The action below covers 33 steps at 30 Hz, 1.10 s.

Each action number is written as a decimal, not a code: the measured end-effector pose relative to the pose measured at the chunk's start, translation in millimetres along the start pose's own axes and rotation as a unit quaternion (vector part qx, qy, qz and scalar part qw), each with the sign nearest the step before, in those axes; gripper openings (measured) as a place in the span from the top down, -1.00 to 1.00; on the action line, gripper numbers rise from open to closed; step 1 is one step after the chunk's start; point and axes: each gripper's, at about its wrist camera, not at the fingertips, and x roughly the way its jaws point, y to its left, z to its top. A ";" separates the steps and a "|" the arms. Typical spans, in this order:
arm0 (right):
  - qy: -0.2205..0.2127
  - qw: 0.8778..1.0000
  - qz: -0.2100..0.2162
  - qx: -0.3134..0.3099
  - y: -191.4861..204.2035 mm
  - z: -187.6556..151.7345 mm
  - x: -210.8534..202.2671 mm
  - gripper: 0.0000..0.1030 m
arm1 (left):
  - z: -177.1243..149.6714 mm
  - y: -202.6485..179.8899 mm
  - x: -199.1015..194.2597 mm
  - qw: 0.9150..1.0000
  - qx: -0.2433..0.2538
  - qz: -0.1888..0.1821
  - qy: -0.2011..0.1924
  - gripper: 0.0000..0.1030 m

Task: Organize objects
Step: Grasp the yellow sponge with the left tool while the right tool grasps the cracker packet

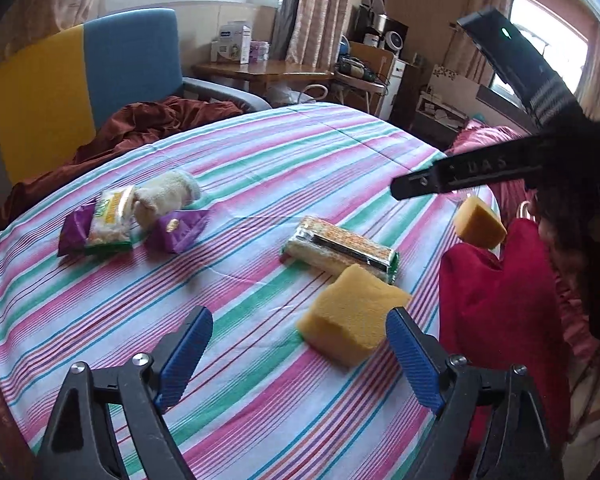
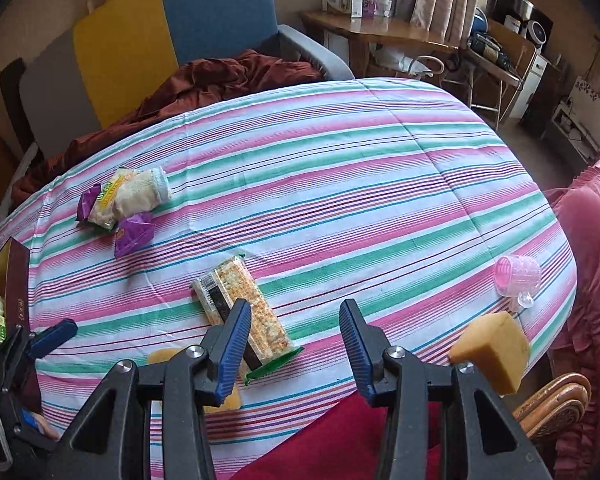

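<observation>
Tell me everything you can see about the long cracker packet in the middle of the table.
The long cracker packet is clear plastic with green sealed ends and a dark label strip with a barcode; pale speckled crackers show through it. It looks unopened. It lies flat on the striped tablecloth. A yellow sponge sits close beside it; whether they touch is unclear.

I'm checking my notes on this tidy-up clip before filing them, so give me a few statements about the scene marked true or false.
1. The left gripper holds a sponge. False: its jaws stand open with nothing pressed between them; the nearer sponge lies on the striped cloth.
2. A pink cup lies on its side. True.
3. The long cracker packet stands upright. False: it lies flat.
4. The purple wrappers lie near a pale knitted item. True.
5. The right gripper grips nothing. True.
</observation>
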 end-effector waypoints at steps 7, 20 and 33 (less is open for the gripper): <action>0.049 0.998 0.037 -0.004 6.5 16.5 32.0 0.10 | 1.5 -37.1 39.4 0.995 0.097 -0.003 0.022 -0.73; 0.132 0.990 0.035 -0.038 39.8 24.6 82.8 -0.20 | -16.9 -15.0 38.1 0.999 0.035 0.002 0.030 -0.11; 0.180 0.976 0.000 -0.124 83.5 11.8 99.6 0.04 | -64.9 31.1 -10.6 0.992 -0.062 0.106 0.017 -0.11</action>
